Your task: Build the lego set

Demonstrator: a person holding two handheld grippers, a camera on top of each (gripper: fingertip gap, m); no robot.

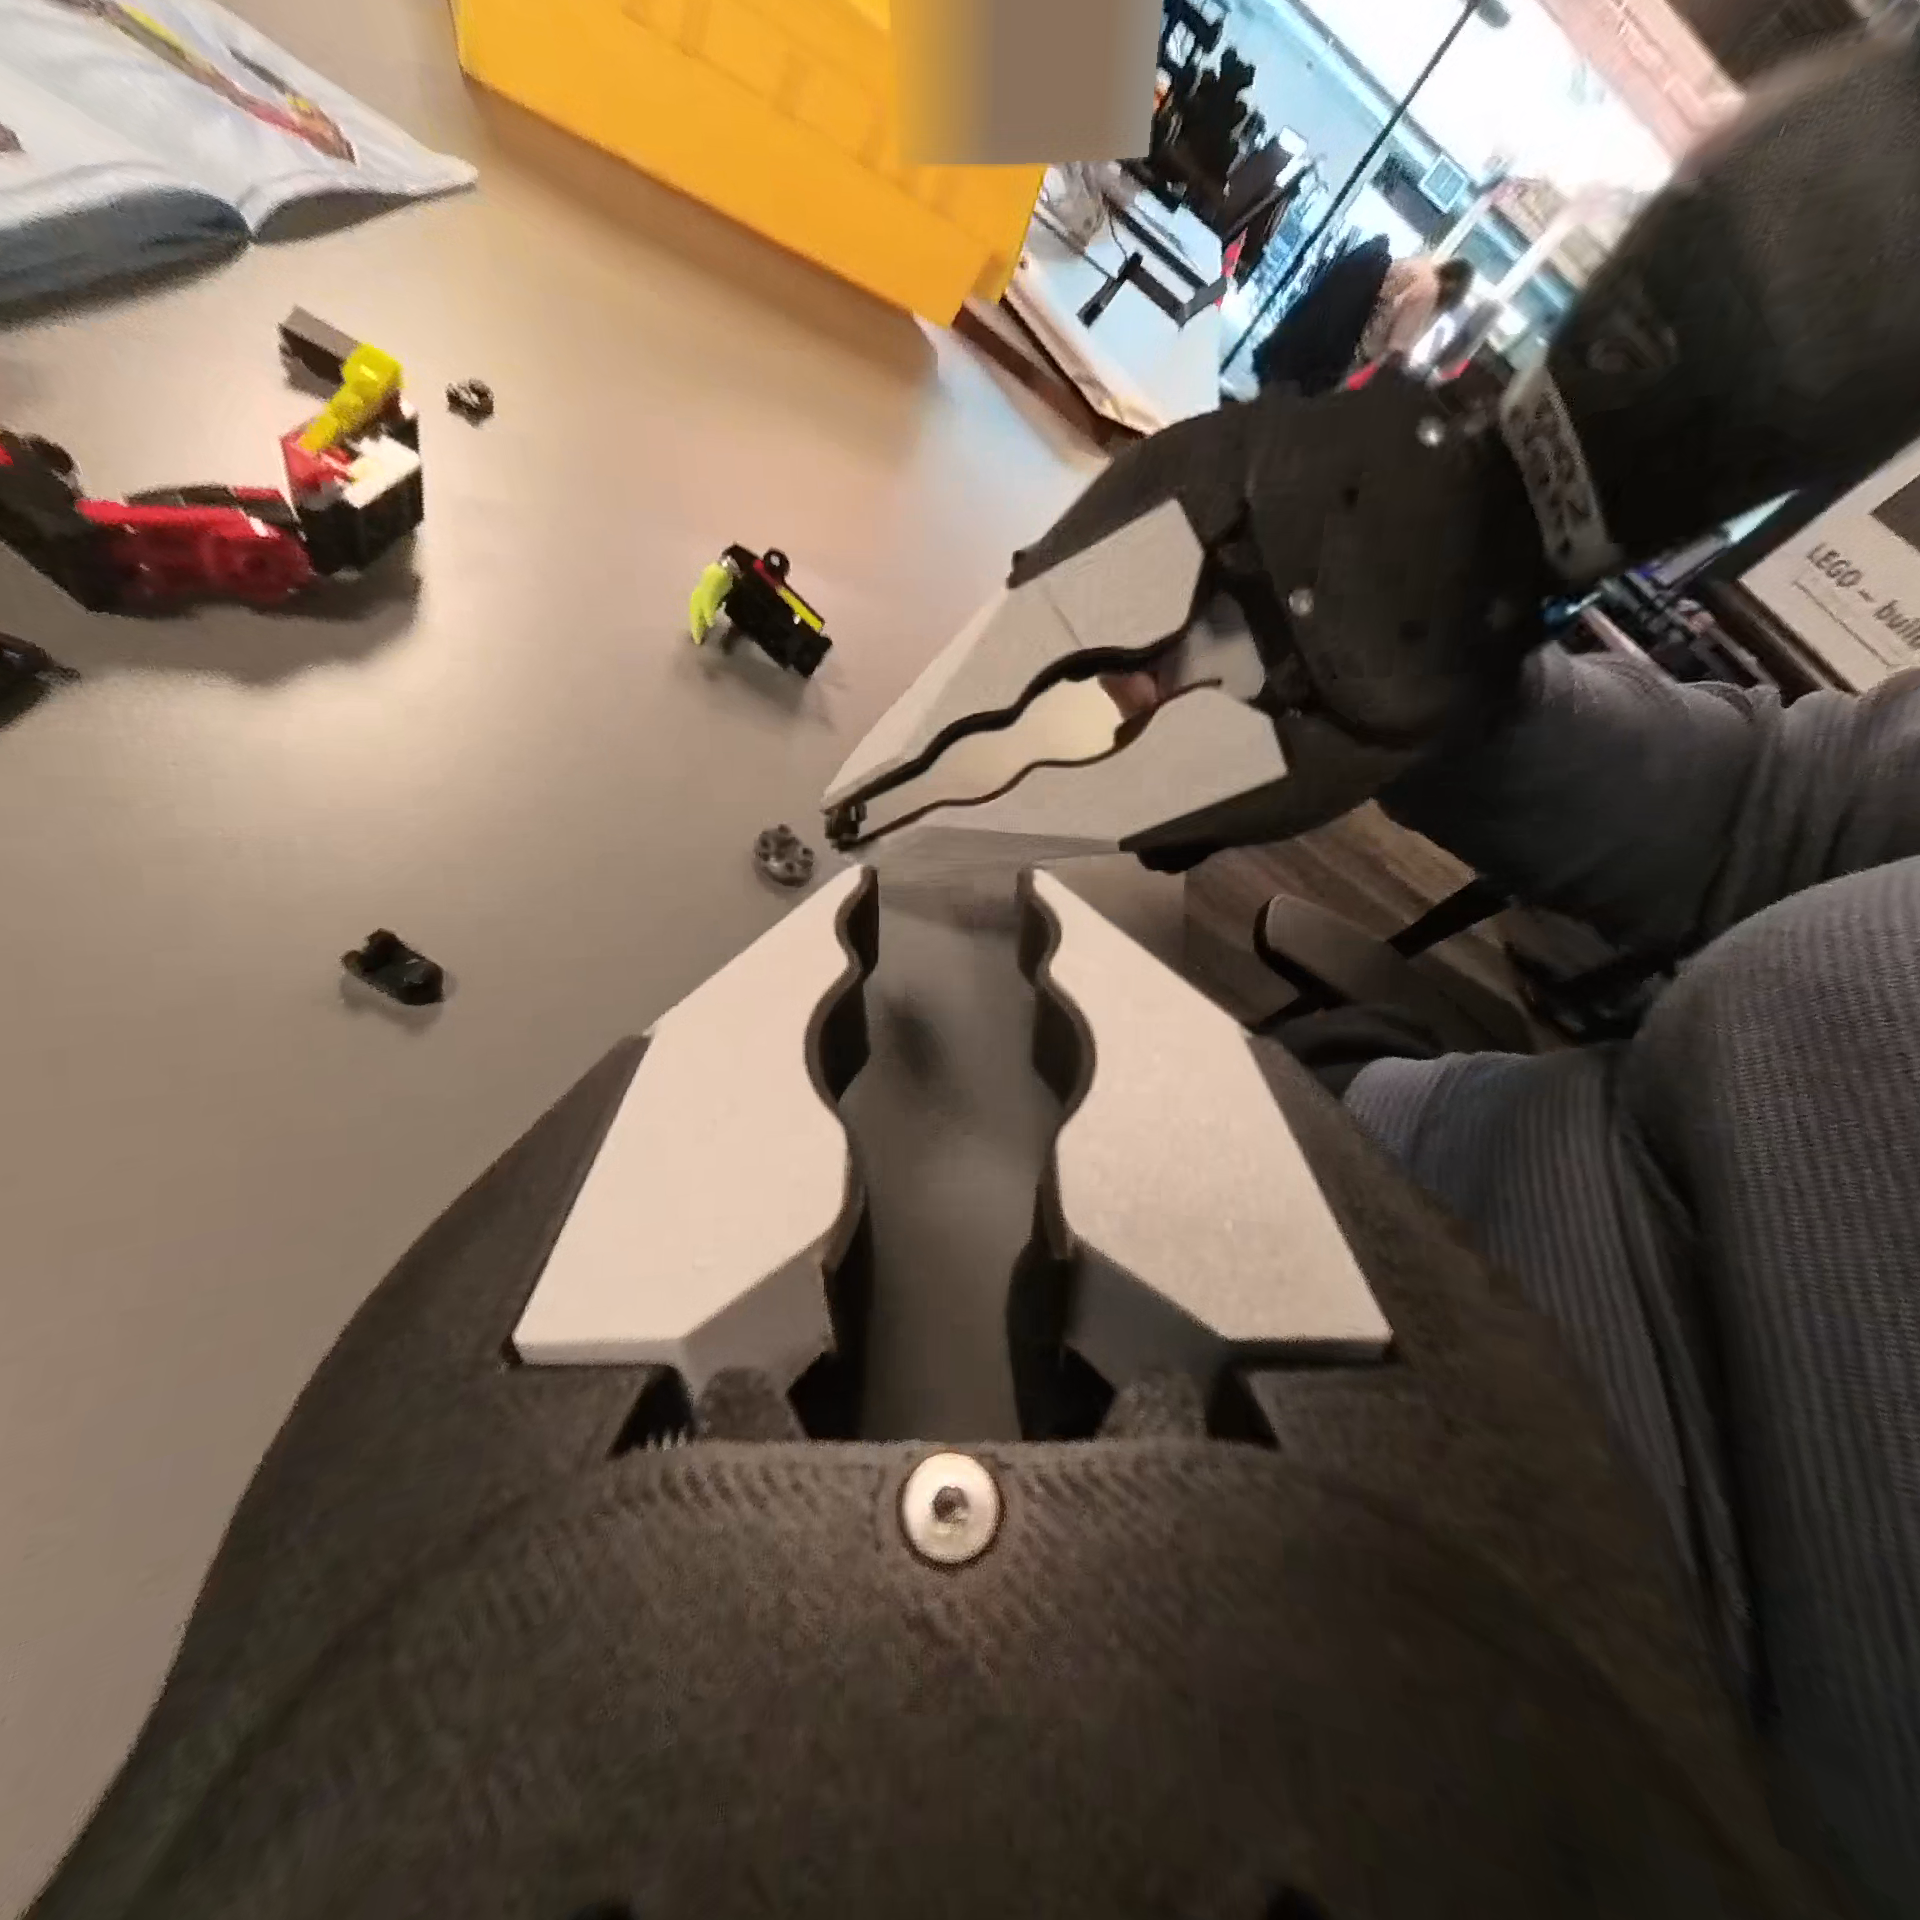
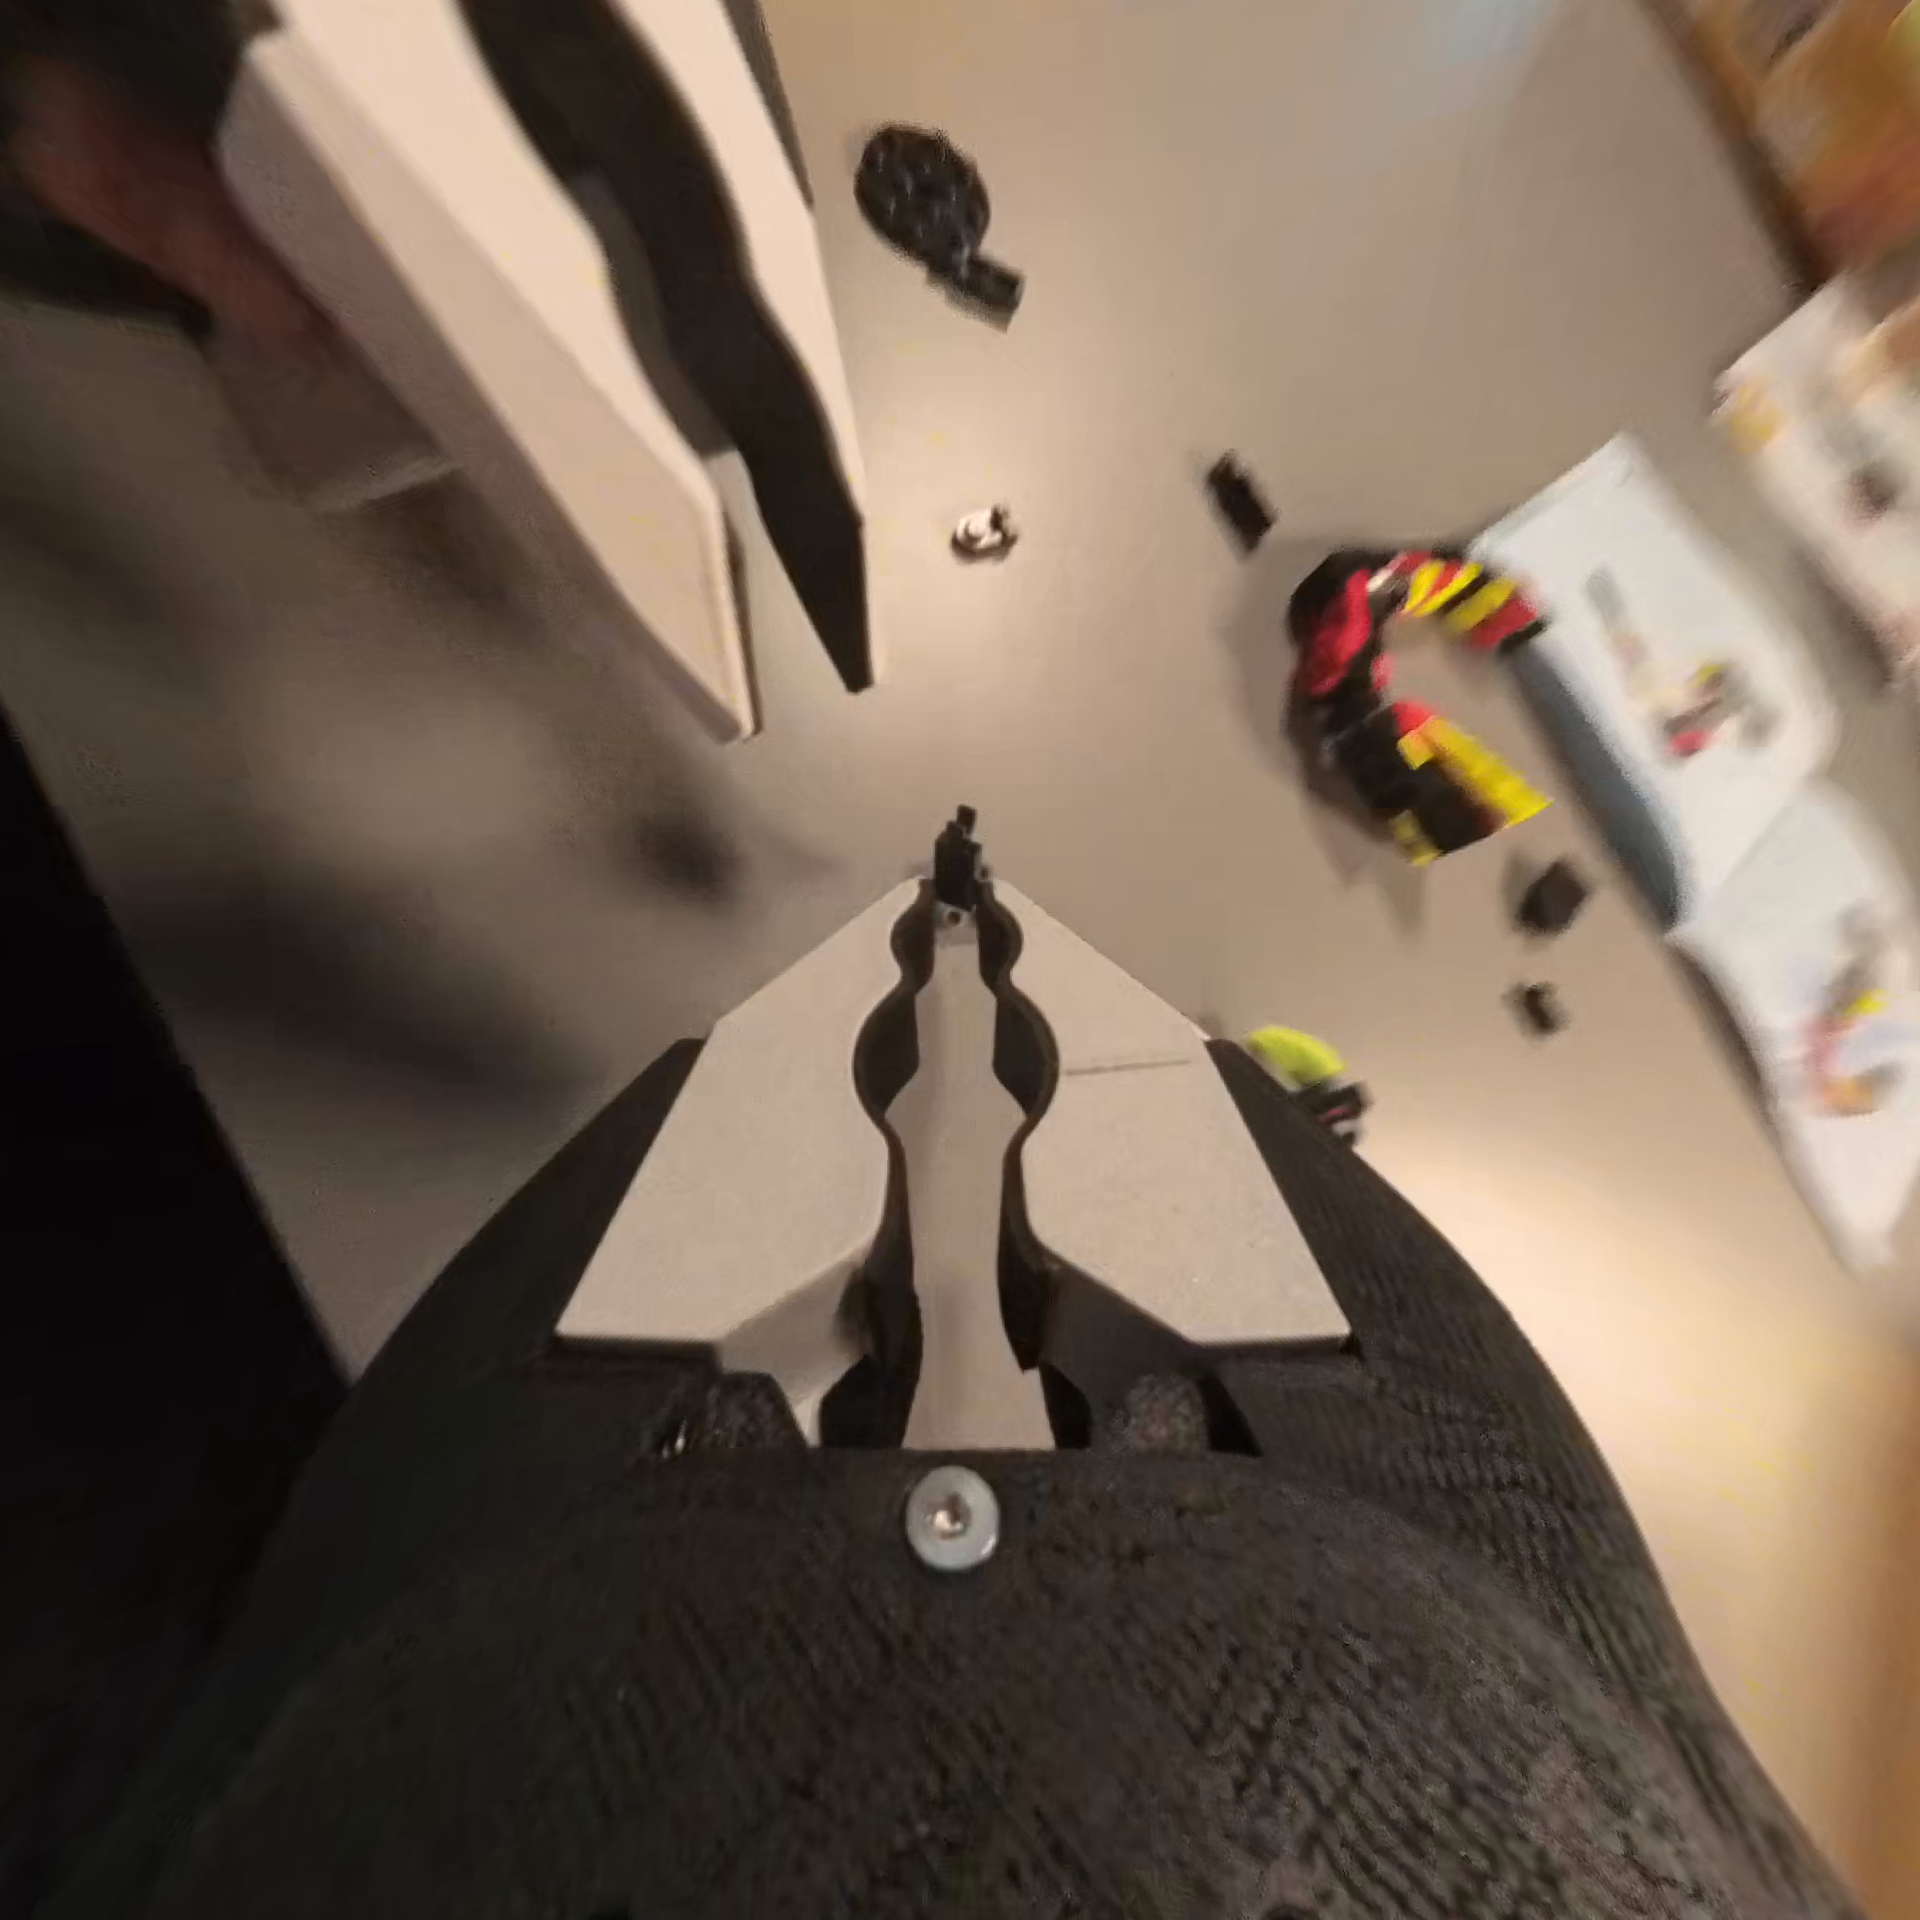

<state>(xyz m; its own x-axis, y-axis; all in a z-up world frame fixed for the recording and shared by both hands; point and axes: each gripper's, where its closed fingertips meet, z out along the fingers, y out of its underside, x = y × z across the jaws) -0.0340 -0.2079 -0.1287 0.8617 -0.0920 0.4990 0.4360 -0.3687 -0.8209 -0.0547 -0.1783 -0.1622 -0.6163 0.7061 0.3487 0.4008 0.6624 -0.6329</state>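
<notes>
My left gripper (image 1: 951,883) is open and empty, held low over the beige table (image 1: 416,1143). It also shows at the upper left of the right wrist view (image 2: 800,701). My right gripper (image 2: 951,896) is shut on a small black lego piece (image 2: 956,857) that sticks out of its tips. In the left wrist view its tips (image 1: 840,826) hover just ahead of my left fingertips. A red, black and lime lego build (image 1: 208,520) (image 2: 1403,707) lies on the table. A small black assembly with a lime claw (image 1: 764,613) (image 2: 1299,1060) lies nearer.
A grey round piece (image 1: 781,857) (image 2: 982,530) lies by the gripper tips. Loose black pieces (image 1: 395,966) (image 1: 470,398) (image 2: 920,203) are scattered. An open instruction booklet (image 1: 156,135) (image 2: 1662,665) and a yellow box (image 1: 779,135) sit at the back. A person's grey-trousered legs (image 1: 1714,1195) are at the table's right edge. There is about 5 centimeters between the tips of the two grippers.
</notes>
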